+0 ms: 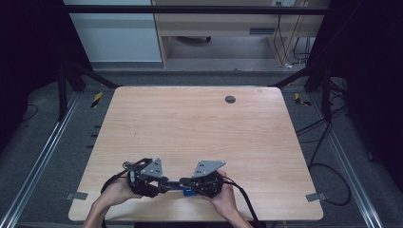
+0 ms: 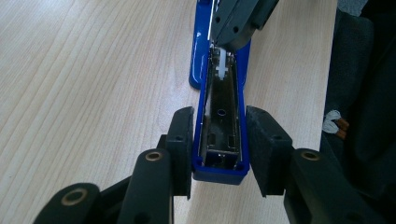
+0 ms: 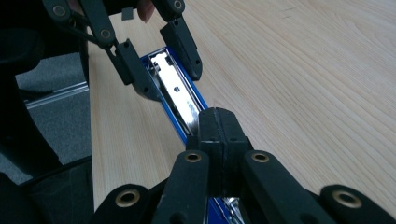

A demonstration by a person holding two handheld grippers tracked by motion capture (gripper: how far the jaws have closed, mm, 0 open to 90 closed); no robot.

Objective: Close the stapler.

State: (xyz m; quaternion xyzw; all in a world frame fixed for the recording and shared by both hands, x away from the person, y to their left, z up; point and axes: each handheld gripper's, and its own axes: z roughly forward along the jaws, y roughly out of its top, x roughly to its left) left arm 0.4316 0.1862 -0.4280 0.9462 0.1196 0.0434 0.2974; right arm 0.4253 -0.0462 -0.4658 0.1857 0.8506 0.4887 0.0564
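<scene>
A blue stapler (image 2: 219, 109) lies swung open near the table's front edge, its metal staple channel facing up. My left gripper (image 2: 219, 149) is shut on one end of it, a pad pressed on each blue side wall. In the high view the stapler (image 1: 187, 191) sits between the left gripper (image 1: 166, 184) and the right gripper (image 1: 185, 182), which point at each other. My right gripper (image 3: 219, 135) is shut, pads together, its tip over the channel of the stapler (image 3: 180, 100). I see nothing held between its pads. The left gripper (image 3: 161, 60) shows beyond it.
The wooden table (image 1: 199, 123) has a round dark grommet (image 1: 230, 99) at the back. Its front edge lies just behind both hands. Metal frame rails and cables run along the floor on both sides.
</scene>
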